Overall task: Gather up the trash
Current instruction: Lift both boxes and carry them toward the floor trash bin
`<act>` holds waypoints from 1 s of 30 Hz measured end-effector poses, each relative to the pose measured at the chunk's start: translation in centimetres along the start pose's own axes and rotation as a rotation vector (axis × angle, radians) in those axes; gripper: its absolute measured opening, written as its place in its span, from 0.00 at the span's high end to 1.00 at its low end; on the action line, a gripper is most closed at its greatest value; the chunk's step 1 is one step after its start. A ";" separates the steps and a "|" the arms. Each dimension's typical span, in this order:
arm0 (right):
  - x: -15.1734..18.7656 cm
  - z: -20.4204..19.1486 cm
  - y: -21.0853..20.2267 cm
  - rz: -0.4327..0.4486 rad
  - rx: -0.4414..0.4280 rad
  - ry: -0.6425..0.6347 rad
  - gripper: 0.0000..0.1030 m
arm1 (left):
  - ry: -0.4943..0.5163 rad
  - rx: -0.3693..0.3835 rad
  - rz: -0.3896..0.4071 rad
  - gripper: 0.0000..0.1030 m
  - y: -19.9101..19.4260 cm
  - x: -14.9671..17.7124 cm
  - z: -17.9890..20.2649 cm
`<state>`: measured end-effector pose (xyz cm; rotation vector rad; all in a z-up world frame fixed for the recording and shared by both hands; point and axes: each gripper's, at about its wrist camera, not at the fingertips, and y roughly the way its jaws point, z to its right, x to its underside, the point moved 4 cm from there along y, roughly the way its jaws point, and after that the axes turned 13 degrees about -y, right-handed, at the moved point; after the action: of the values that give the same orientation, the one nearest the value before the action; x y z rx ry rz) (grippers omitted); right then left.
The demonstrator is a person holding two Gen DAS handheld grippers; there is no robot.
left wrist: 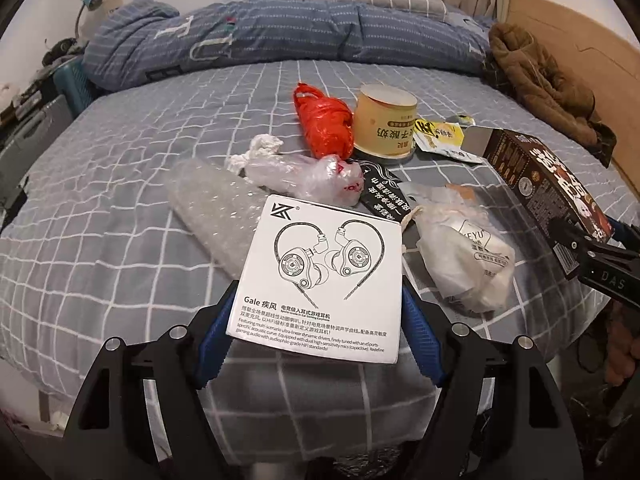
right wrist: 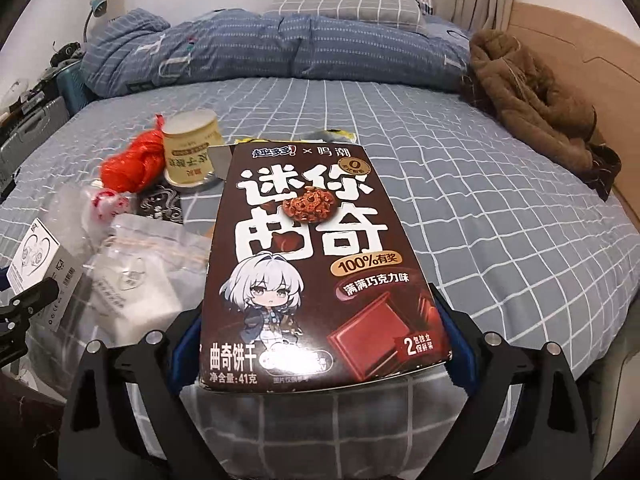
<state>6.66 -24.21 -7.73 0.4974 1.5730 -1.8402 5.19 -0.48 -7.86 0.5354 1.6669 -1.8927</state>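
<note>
1. My left gripper (left wrist: 316, 320) is clenched on the white earphone box (left wrist: 320, 276), lifted just off the bed (left wrist: 120, 240).
2. My right gripper (right wrist: 320, 340) grips the brown cookie box (right wrist: 316, 264), right of the earphone box.

The white earphone box (left wrist: 320, 276) reads "Gale 疾风". The brown biscuit box (right wrist: 316, 264) reads "迷你曲奇", "100%有奖", "曲奇饼干" and "净含量:41克". The white pouch (left wrist: 468, 264) shows "EYU".
</note>
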 end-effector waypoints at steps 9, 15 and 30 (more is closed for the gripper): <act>-0.8 -0.5 -4.3 0.035 -0.010 0.014 0.12 | -0.026 0.016 0.015 0.29 -3.3 0.0 0.7; -1.1 -0.8 -7.6 0.056 -0.016 0.001 0.12 | -0.046 0.022 0.021 0.29 -6.0 0.4 1.0; -0.8 -2.1 -15.2 0.107 -0.034 -0.025 0.12 | -0.089 0.036 0.053 0.29 -12.5 1.0 0.2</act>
<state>-3.52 -21.06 3.30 0.5308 1.5293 -1.7303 -3.53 0.08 1.13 0.4970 1.5501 -1.8838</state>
